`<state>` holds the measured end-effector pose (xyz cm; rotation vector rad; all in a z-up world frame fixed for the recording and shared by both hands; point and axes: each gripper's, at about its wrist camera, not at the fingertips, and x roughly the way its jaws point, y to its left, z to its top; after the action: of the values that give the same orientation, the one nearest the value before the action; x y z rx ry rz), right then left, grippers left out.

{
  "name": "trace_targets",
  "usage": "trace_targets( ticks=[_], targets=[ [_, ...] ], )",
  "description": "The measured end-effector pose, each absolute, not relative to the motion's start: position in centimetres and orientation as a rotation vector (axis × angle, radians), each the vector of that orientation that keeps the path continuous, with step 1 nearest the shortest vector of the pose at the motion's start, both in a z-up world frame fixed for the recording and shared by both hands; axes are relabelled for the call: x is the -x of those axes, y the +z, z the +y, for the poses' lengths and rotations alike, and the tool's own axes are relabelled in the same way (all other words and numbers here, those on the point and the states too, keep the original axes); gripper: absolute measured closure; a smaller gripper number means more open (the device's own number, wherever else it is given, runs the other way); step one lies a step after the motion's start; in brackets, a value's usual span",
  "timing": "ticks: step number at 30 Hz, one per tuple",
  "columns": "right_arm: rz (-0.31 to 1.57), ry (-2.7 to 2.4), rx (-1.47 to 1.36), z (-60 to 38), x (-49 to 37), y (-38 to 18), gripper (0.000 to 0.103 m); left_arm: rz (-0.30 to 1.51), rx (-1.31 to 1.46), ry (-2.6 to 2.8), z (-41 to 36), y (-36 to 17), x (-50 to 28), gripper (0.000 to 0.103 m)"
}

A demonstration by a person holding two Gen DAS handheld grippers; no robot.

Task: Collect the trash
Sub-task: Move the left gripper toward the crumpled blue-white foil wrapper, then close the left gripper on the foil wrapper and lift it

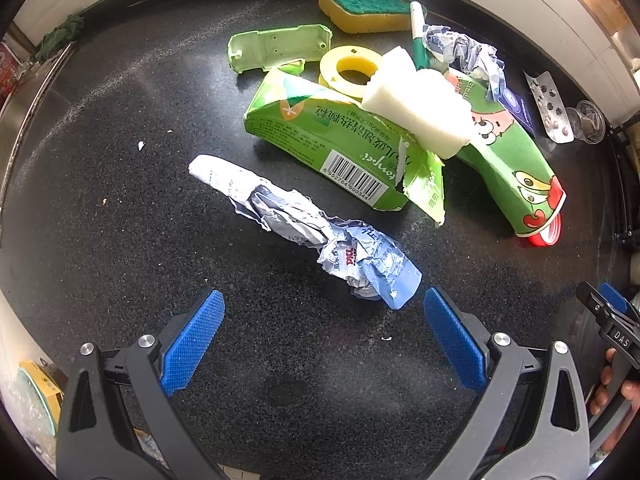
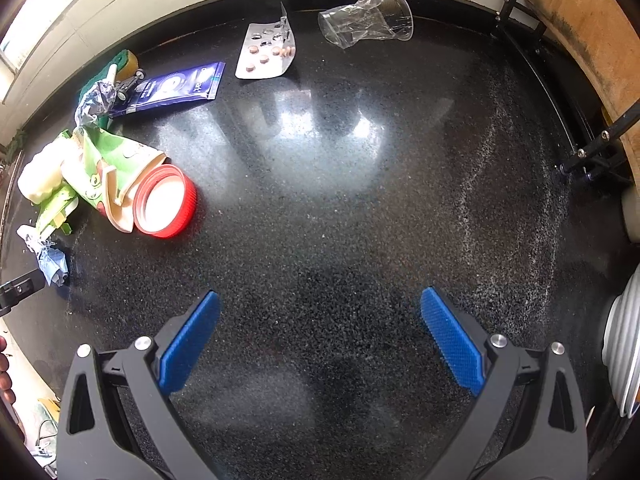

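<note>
The left gripper (image 1: 324,316) is held spread wide with nothing between its blue ribbed pads, poised over the speckled black countertop (image 1: 120,220). Just ahead of it lies the crumpled white-and-blue printed paper wad (image 1: 308,232), its blue end nearest the gap between the pads; no contact is seen yet. That wad is taken as the landmark. Just beyond it sits the torn green cardboard carton with a barcode (image 1: 332,136), with a white foam block (image 1: 420,112) resting on top. Beyond the carton a yellow plastic ring (image 1: 352,66), a pale green plastic shell (image 1: 280,46) and a green-and-yellow sponge (image 1: 366,6) are seen.

The wad is judged light, soft and springy: it should be compressed easily, and little slip is expected against ribbed pads. The thick twisted middle looks the best place to be pinched, across its narrow width; loose torn edges could tear away if taken alone.

The right gripper (image 2: 320,320) is likewise held fully open and empty, well apart from the wad, over bare counter. Far beyond it a crushed clear plastic cup (image 2: 368,16) and a silver blister pack of pills (image 2: 266,52) are waiting, both light; the cup is thought likely to buckle.
</note>
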<state>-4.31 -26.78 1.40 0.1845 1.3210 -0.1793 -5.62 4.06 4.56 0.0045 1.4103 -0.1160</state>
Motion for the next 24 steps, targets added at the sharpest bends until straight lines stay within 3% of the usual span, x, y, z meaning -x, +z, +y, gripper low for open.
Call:
trace_targets(
  ticks=[11,24],
  targets=[
    [1.321,-0.199,-0.207,-27.7,5.4,1.7,0.006,1.428,-0.018,-0.122,1.9,3.2,4.5,0.005],
    [1.329,-0.117,-0.158,-24.0,-1.1,1.1,0.006,1.471,0.029,-0.093,1.8,0.0,2.1,0.005]
  ],
)
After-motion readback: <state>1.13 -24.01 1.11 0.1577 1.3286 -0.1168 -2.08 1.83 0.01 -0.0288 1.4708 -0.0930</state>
